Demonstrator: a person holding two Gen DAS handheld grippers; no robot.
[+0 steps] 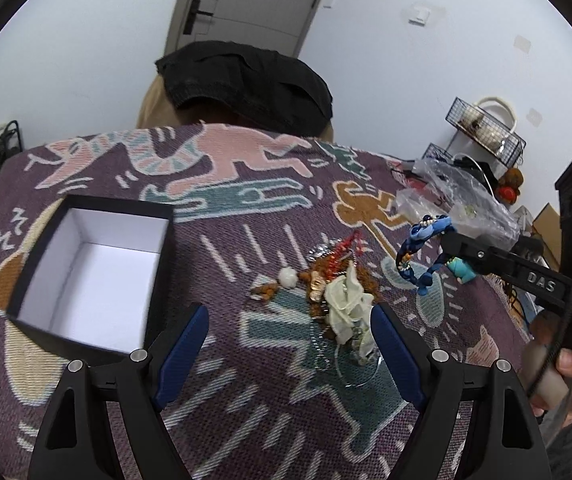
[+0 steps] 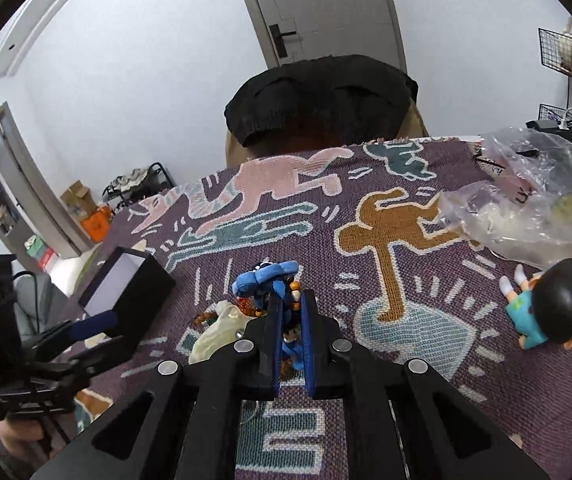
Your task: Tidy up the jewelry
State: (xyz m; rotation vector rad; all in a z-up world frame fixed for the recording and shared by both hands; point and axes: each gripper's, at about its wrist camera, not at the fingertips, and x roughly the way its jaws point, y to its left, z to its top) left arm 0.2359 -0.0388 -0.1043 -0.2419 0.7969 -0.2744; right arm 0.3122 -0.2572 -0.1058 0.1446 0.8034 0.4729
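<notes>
The black box (image 1: 86,264) stands open and empty on the patterned blanket (image 1: 246,216), so almost all sorting is left. The jewelry pile (image 1: 334,288) lies beside it. The right gripper (image 2: 288,312) pinches a blue braided bracelet (image 1: 426,252) above the pile; the left gripper (image 1: 290,344) is wide, holding nothing.

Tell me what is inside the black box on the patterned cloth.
Left wrist view: the black box stands open, showing only a bare white floor and white walls, no jewelry. Its near wall hides a strip of floor along the front edge, so that corner cannot be checked.
</notes>
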